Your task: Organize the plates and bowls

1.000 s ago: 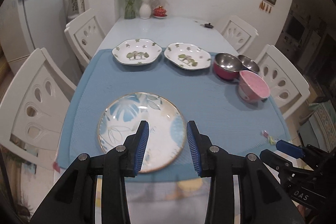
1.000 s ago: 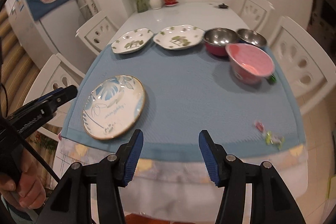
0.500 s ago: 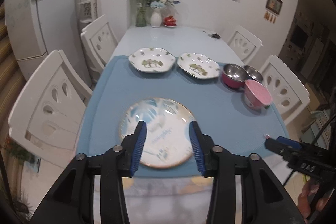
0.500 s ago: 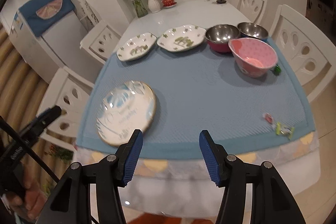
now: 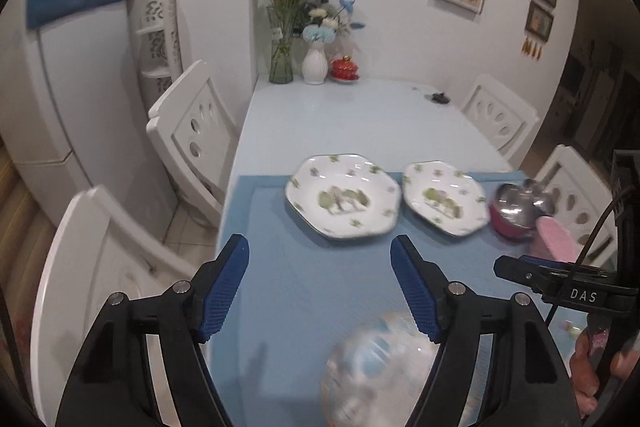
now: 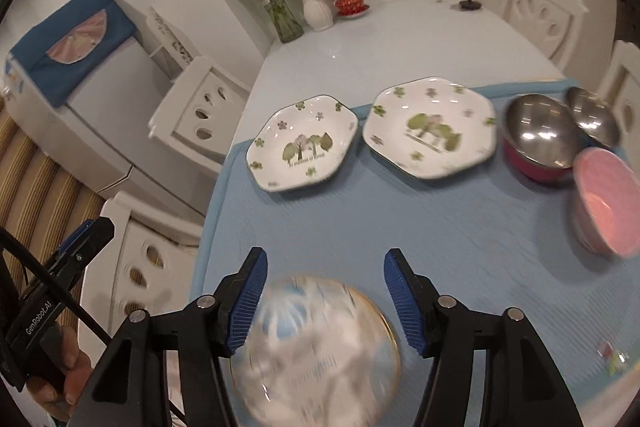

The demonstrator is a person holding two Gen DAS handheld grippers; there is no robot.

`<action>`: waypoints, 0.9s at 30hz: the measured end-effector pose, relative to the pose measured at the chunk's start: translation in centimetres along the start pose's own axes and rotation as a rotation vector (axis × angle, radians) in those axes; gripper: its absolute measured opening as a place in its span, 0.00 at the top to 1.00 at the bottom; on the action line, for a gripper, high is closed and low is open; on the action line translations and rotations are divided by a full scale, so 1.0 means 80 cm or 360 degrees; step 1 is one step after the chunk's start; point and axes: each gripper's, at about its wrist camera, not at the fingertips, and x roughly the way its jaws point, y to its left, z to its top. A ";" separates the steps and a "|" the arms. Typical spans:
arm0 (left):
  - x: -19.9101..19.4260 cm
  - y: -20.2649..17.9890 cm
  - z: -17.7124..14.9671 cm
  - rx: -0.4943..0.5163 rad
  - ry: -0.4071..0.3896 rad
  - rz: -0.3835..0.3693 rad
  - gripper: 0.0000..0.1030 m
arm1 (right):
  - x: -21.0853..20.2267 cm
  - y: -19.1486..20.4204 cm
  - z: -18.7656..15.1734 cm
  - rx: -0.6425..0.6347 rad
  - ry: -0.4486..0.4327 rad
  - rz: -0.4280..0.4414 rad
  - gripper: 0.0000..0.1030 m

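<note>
A round plate with blue leaves (image 6: 320, 351) lies blurred on the blue mat (image 6: 460, 227), just below my right gripper (image 6: 326, 261). The right jaws are opening, with nothing pressed between the pads. My left gripper (image 5: 320, 255) hangs over bare mat left of that round plate (image 5: 380, 379); its jaws are opening wide and hold nothing. Two white octagonal plates with green trees (image 6: 302, 143) (image 6: 430, 127) sit side by side at the mat's far edge. To their right stand a steel bowl in a red shell (image 6: 538, 131), a second steel bowl (image 6: 592, 115) and a pink bowl (image 6: 606, 211).
The white table (image 5: 360, 115) carries vases with flowers (image 5: 314, 63) and a small red pot (image 5: 344, 69) at its far end. White chairs (image 5: 192, 131) line both sides. Candy wrappers (image 6: 612, 355) lie on the mat's near right. A fridge (image 5: 60, 87) stands at left.
Both grippers swung left and toward the table. The round plate slid to the lower right in the left wrist view and to bottom centre in the right. The left jaws spread much wider.
</note>
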 end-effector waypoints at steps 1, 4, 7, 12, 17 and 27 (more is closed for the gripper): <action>0.015 0.006 0.006 -0.0004 0.0023 -0.0013 0.30 | 0.016 0.002 0.009 0.0015 0.0017 -0.0009 0.42; 0.075 0.028 0.023 -0.0047 0.0121 -0.0062 0.31 | 0.071 0.001 0.036 0.0093 0.0096 -0.0025 0.42; 0.127 0.042 0.034 -0.0061 0.0188 -0.0108 0.31 | 0.119 -0.005 0.056 0.0219 0.0119 -0.0042 0.42; 0.201 0.057 0.045 -0.0077 0.0262 -0.0149 0.35 | 0.189 -0.008 0.088 0.0280 0.0201 -0.0114 0.46; 0.277 0.069 0.040 -0.0141 0.0377 -0.0187 0.50 | 0.235 0.002 0.104 0.0193 0.0250 -0.0179 0.53; 0.351 0.078 0.029 -0.0248 0.0467 -0.0303 0.64 | 0.279 0.005 0.118 0.0051 0.0284 -0.0245 0.64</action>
